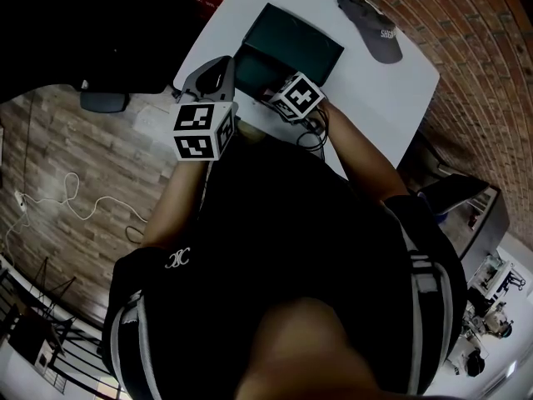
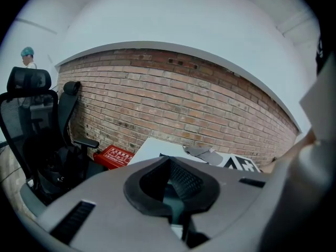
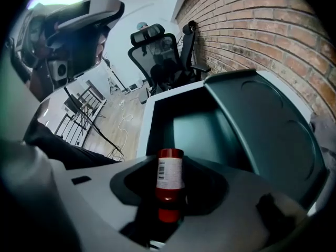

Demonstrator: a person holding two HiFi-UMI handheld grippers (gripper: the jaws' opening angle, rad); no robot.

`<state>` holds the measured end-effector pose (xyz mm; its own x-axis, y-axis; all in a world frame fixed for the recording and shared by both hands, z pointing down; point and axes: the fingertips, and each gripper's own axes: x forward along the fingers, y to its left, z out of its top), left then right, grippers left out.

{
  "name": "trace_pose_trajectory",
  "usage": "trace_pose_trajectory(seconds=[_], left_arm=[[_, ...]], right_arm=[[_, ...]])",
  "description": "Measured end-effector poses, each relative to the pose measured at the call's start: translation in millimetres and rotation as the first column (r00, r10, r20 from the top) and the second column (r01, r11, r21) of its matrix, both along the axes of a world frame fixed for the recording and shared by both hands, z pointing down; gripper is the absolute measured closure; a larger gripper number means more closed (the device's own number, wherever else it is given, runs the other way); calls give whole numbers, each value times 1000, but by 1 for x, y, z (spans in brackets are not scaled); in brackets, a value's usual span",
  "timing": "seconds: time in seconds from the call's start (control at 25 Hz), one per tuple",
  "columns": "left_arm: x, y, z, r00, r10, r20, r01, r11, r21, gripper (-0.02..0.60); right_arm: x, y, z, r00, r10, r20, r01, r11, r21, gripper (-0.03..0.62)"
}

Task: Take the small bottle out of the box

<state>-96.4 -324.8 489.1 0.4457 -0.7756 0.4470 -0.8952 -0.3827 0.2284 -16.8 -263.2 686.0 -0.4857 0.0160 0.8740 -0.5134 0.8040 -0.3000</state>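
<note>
The right gripper (image 3: 169,206) points steeply down at the near edge of the box (image 3: 207,133). Its jaws stand apart, and the small bottle (image 3: 169,173) stands upright between them with a dark gap on either side. The pads do not appear to press on it. This looks like a set-down posture, with the bottle left to stand on its own. Its base is hidden behind the gripper body, so I cannot tell if it rests on the white table (image 1: 379,90) or just inside the box's near wall.

The left gripper (image 2: 170,187) is held off to the left of the box, jaws apart and holding nothing, apparently kept clear of the working hand.

**Containers**
- **Box:** dark green, with its lid (image 3: 273,125) hinged back to the right. The visible floor is bare.
- **Elsewhere:** a grey cap (image 1: 373,30) lies on the far side of the table.
</note>
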Motion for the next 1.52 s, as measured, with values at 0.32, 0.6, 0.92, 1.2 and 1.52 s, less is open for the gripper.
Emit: trace_pose_trajectory(seconds=[0.32,0.6,0.92,1.2,1.52], left_arm=[[7,1,7,1000,15,1,-15,1000,-15,569],[8,-1,11,1000,23,6,-23,999,-22,569],[13,-1,15,999,42,10,-42,999,-32,569],[14,-3,14,999,45,8,-44,999,-24,569],[17,-1,12,999,50,7,-50,999,-20,569]], right_arm=[[3,-7,7,997,55,-58,-58,997,-49,413],[3,-12,17,982,123,-146,-134,989,-68,396],[4,-15,22,966,196,-166,-209,976,-62,379],[5,-17,25,967,212,-138,-221,974,-49,379],[7,-19,24,961,238,-142,-245,969,-31,381]])
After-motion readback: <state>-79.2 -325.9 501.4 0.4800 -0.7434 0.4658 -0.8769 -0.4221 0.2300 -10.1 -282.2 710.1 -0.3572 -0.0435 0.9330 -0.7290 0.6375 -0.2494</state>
